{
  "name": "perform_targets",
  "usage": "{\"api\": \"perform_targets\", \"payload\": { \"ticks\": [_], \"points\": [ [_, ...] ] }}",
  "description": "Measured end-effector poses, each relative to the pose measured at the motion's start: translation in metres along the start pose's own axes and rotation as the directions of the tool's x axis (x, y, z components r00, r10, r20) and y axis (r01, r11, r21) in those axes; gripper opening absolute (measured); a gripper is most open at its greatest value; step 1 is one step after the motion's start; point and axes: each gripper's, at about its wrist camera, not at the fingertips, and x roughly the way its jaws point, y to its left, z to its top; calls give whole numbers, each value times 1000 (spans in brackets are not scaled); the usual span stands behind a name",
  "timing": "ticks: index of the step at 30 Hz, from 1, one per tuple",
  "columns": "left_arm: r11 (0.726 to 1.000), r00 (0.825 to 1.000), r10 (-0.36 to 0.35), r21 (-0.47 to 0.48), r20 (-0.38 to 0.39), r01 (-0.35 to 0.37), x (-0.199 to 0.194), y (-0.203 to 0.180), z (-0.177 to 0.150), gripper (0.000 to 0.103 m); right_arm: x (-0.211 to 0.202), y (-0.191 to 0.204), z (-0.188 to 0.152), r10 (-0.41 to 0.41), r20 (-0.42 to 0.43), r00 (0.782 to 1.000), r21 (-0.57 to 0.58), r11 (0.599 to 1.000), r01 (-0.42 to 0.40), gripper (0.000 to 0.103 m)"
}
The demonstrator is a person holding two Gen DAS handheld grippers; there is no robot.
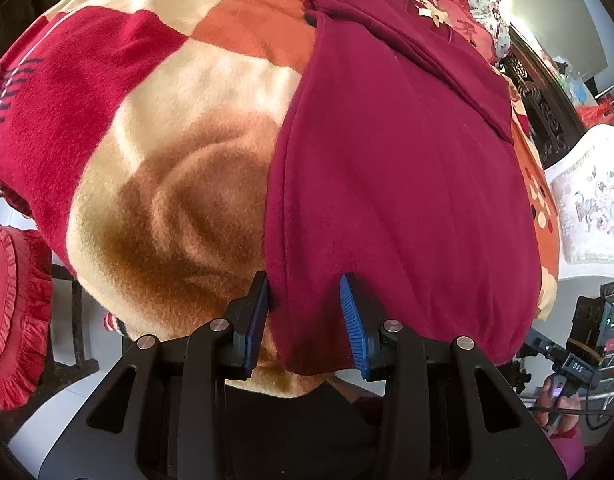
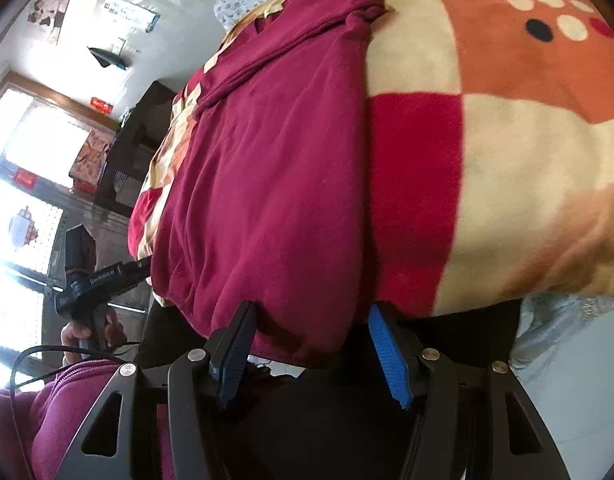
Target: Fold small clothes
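A dark red garment lies spread along a checked fleece blanket on what looks like a bed, its near hem hanging just over the blanket's front edge. Farther up, part of the garment is already doubled over itself, with a small pale bow near its far end.

The left claw is spread, its blue pads straddling the near left corner of the hem; one pad sits at the side edge, the other over the cloth. The right claw is likewise spread, straddling the near right corner in its own view. Neither one pinches the cloth yet.

The step in hand appears to be taking both near corners so the hem can be carried up and over. To do it well, each claw should push far enough onto the hem that the pads close on every layer, not on the top one alone, and should avoid nipping the blanket beneath. The left one sits very close to the side edge, so a slight shift inward would probably give a surer bite. Both should close together and lift evenly, keeping the hem taut between them so the fold lands square.
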Motion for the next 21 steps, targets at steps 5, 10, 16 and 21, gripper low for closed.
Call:
{"api": "perform_targets", "payload": {
  "ticks": [5,10,16,21],
  "points": [
    [1000,1000,-16,-8,-4,16,0,2,0,36,9,3,0,48,-23,999,-3,999,-48,56],
    [999,999,-36,-12,-10,35,1,5,1,37,12,3,0,76,-22,997,7,997,-75,49],
    [999,998,-47,15,-34,47,2,4,2,38,8,11,0,70,-20,997,-32,997,-70,37],
    [997,997,-60,45,-53,63,4,3,2,38,6,17,2,49,-10,999,-68,996,-50,28]
  ]
}}
